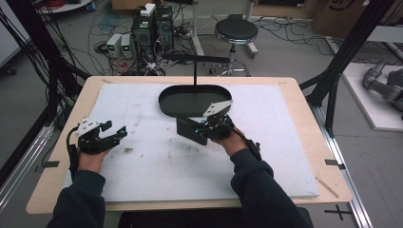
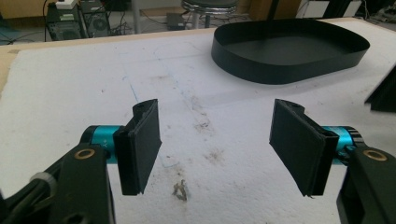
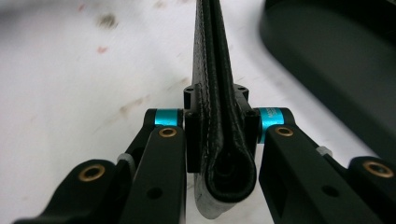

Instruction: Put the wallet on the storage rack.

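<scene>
From above, the right gripper [image 1: 207, 127] holds a flat black folded leather wallet [image 1: 191, 130] just beside the shallow black oval metal tray [image 1: 195, 99] on the white foam board [image 1: 152, 166]; the left gripper [image 1: 108, 133] hovers apart. Along the left gripper's view, its jaws stand wide — nothing between. Along the right's, jaws clamp the wallet's stitched fold; a steady, level carry over the tray's rim looks wisest.

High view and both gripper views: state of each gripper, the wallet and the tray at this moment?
Left gripper: open, holding nothing, over the white mat.
Right gripper: shut on the wallet.
Black wallet: folded closed, clamped edge-on, beside the tray.
Black oval tray: upright, nothing visible inside.
</scene>
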Available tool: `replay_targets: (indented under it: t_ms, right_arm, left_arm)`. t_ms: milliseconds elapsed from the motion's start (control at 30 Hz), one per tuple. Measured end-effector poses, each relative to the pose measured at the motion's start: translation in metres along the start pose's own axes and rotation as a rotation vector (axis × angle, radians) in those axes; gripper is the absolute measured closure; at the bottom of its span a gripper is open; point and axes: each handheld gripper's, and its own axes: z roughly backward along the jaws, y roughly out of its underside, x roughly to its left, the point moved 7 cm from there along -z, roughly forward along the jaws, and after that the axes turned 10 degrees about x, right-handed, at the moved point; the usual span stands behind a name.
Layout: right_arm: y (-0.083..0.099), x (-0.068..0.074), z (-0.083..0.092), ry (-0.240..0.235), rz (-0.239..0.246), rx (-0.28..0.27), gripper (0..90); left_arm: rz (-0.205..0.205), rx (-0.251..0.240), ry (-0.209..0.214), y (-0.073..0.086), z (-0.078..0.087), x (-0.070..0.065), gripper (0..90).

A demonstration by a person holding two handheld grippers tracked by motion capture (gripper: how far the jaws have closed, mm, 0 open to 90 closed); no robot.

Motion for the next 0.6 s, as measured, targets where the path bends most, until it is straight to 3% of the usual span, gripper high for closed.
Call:
replay_targets:
  t_ms: [67, 167, 200, 267, 300, 467, 600]
  right_arm:
    - [-0.003, -0.004, 0.004, 0.002, -0.015, -0.018, 78.7]
    - [-0.018, -0.028, 0.019, 0.035, -0.061, -0.054, 78.6]
    - [-0.018, -0.028, 0.019, 0.035, -0.061, -0.054, 78.6]
    - [-0.029, -0.051, 0.025, 0.065, -0.098, -0.082, 78.6]
    - [-0.029, -0.051, 0.025, 0.065, -0.098, -0.082, 78.6]
    - [-0.043, -0.090, 0.024, 0.110, -0.180, -0.105, 78.5]
    - [-0.048, -0.103, 0.016, 0.134, -0.206, -0.102, 78.5]
  left_arm:
    - [-0.005, -0.002, 0.003, 0.000, -0.001, -0.001, 33.4]
    - [-0.010, -0.001, 0.007, -0.001, -0.002, -0.002, 33.4]
    - [-0.010, -0.001, 0.007, -0.001, -0.002, -0.002, 33.4]
    - [-0.011, -0.001, 0.011, -0.001, -0.002, -0.003, 33.4]
    - [-0.011, -0.001, 0.008, -0.001, -0.002, -0.002, 33.4]
    - [-0.007, -0.002, 0.009, -0.001, -0.002, -0.002, 33.4]
    - [-0.010, -0.001, 0.014, -0.001, -0.003, -0.003, 33.4]
